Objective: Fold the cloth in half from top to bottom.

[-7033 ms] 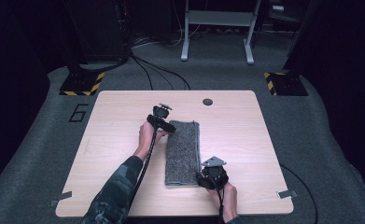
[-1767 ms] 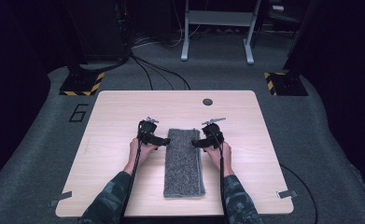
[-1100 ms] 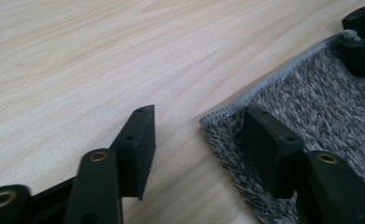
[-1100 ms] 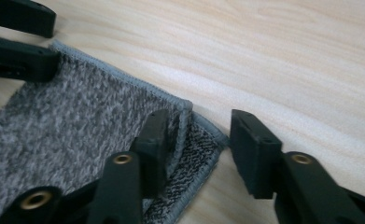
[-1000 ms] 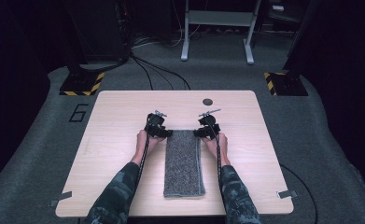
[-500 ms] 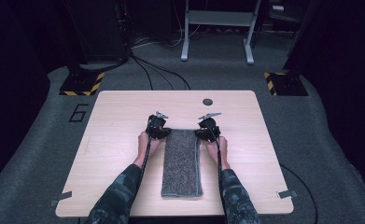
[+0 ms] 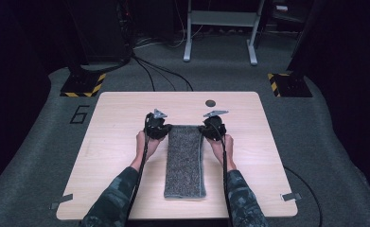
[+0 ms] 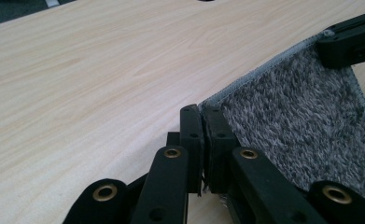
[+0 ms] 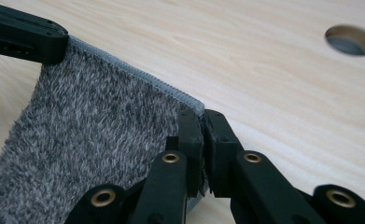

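Grey towel pinched at both far corners

A light wooden table with a round hole.

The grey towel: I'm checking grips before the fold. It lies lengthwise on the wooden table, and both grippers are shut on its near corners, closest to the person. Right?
Not quite. The left gripper and right gripper are shut on the far corners of the grey towel, the end away from the person, as the high view shows. The rest holds: it lies lengthwise on the wooden table.
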A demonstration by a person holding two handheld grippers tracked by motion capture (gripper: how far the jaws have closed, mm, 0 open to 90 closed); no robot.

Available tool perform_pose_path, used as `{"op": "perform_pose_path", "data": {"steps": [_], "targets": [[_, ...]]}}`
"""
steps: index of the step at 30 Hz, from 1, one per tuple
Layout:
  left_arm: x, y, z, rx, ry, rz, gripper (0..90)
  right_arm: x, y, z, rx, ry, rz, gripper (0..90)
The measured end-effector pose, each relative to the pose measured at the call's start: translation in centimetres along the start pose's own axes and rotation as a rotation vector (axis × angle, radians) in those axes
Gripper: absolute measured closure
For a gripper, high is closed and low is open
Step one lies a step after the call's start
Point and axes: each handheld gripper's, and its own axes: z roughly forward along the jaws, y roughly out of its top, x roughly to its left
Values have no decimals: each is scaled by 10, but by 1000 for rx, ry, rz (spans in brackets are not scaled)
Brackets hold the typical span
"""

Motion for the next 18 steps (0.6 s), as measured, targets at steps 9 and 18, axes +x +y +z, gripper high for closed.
{"op": "perform_pose_path", "data": {"steps": [9,18], "targets": [[-3,20,-15,-48,12,7,877,-1,18,-20,-47,-9,-11,862],[0,35,-36,-108,15,8,877,3,32,-42,-121,29,-21,862]]}}
